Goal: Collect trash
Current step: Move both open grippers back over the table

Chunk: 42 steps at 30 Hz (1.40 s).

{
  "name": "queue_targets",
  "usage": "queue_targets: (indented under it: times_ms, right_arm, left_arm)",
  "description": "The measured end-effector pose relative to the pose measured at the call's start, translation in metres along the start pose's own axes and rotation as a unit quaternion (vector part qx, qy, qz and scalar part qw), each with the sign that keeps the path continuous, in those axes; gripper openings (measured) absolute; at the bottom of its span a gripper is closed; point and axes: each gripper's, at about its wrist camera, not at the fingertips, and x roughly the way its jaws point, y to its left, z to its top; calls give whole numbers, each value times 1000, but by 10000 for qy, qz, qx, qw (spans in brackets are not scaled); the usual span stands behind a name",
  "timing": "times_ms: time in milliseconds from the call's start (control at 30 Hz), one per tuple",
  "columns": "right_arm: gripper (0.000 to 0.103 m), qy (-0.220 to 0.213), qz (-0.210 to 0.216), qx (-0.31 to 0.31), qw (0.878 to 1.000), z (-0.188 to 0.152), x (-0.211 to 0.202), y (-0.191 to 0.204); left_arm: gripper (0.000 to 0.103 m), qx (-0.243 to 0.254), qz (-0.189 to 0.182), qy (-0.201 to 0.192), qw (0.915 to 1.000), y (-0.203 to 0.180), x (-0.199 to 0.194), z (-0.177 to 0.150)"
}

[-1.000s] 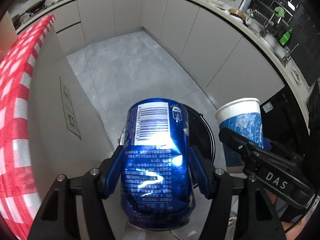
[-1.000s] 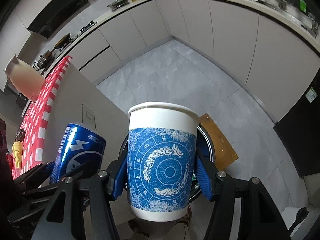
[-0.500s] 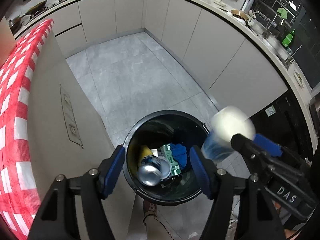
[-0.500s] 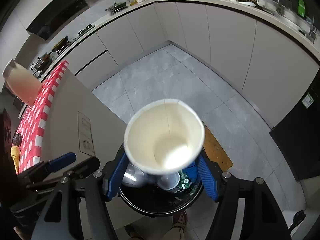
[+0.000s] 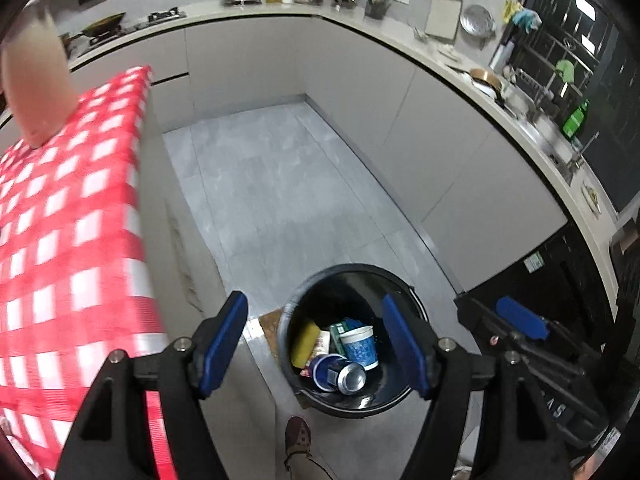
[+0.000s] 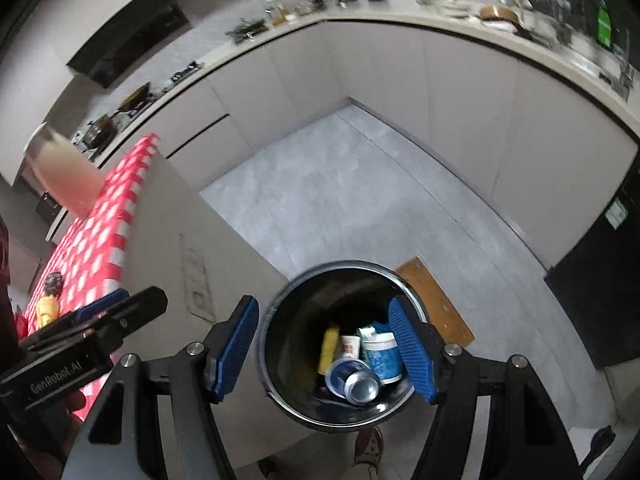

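Note:
A black trash bin (image 5: 352,267) (image 6: 340,264) stands on the grey floor below both grippers. Inside it lie a blue drink can (image 5: 338,374) (image 6: 352,380) on its side and a white-and-blue paper cup (image 5: 358,346) (image 6: 382,356), among a yellow item and other packaging. My left gripper (image 5: 313,304) hangs open above the bin with nothing between its blue pads. My right gripper (image 6: 323,306) is also open and empty, just beside it. A finger of the right gripper (image 5: 516,322) shows at the right of the left wrist view.
A table with a red-and-white checked cloth (image 5: 60,240) runs along the left, its pale side panel next to the bin. A wooden board (image 6: 436,304) lies on the floor behind the bin. A person's shoe (image 5: 298,436) stands in front. Grey cabinets (image 5: 360,92) curve around the floor.
A second ago the left gripper held the blue can and the right held the paper cup. Both jaws widened, both things fell into the bin, and both grippers have risen.

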Motion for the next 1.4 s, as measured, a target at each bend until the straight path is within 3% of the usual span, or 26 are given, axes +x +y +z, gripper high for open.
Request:
queue_targets:
  times_ms: [567,1100,1400]
  right_arm:
    - [70,-357,207,-591,9974,-16,-23,130]
    - [70,-246,633,-914,9935,-116,-9,346]
    - [70,-24,981,-1474,9842,-143,-6,410]
  left_arm:
    - [71,-163,141,-674,9975,84,-74,-15]
    - [71,-490,554,-753,9944,277,-150,-80]
    - [72,-878,821,-811,9894,334,-168,-100]
